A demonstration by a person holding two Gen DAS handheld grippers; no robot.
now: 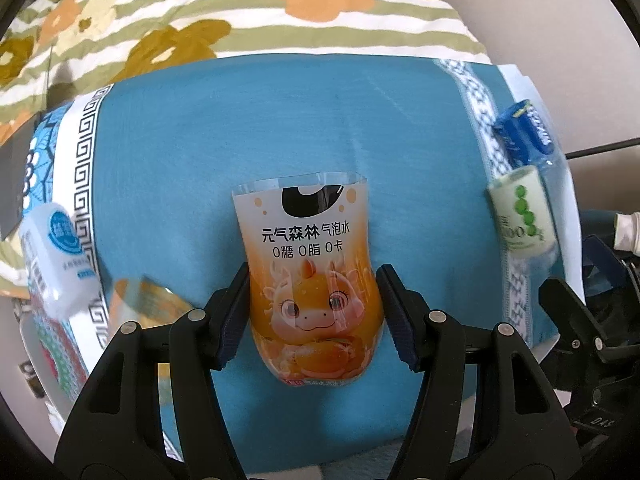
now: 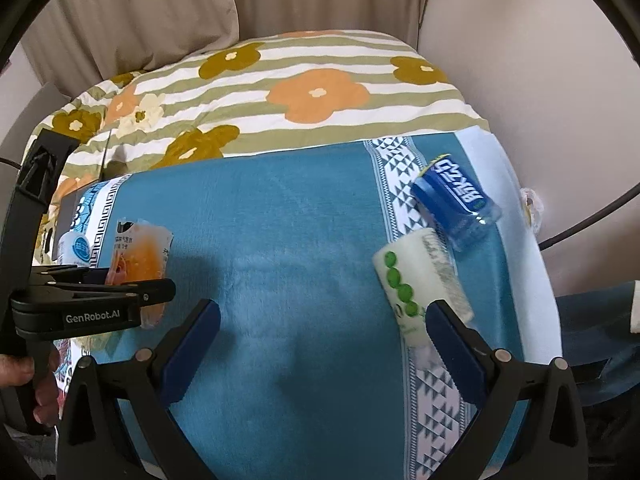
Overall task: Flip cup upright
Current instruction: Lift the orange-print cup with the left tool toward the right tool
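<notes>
orange cup [image 1: 310, 280] betw. the 2 blue pads of L gripper [image 1: 314, 312], pads tight on both sides, open end points away | R gripper [image 2: 324, 344] wide apart, holds nothing, over blue cloth [image 2: 288, 240] | green-dot cup [image 2: 416, 280] on its side by R pad; blue cup [image 2: 456, 208] just past it
</notes>
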